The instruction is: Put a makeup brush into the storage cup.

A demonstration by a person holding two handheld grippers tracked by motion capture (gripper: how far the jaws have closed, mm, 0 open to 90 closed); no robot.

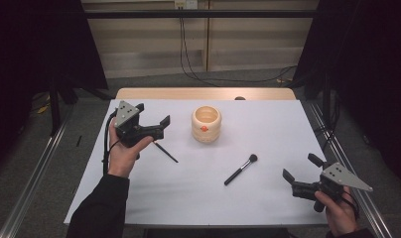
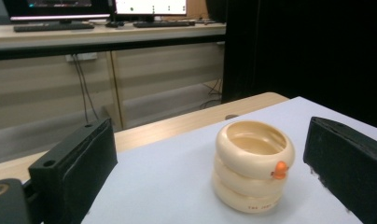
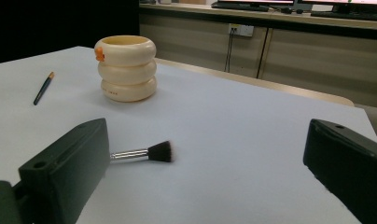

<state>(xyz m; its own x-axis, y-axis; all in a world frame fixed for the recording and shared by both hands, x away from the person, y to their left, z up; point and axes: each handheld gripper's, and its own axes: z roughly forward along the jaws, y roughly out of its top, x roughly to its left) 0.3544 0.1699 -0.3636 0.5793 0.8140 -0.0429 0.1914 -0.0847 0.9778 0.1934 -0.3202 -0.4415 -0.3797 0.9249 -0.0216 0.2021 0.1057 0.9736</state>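
Right gripper (image 1: 298, 172), nearest cam, is hovering low w/ jaws wide open & empty, pointing at approx. 10 o'clock. Makeup brush (image 1: 240, 169) is lying flat on table (image 1: 198, 198) just beyond its jaws, long axis 1–7 o'clock, bristles toward cream holder (image 1: 206, 124). Left gripper (image 1: 151, 128), also open, is facing holder; thin brush (image 1: 166, 152) is lying beneath it.

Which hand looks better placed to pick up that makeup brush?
Probably the right: the right gripper is open and nearer the makeup brush, which lies just beyond its jaws. The left gripper points at the cream holder.
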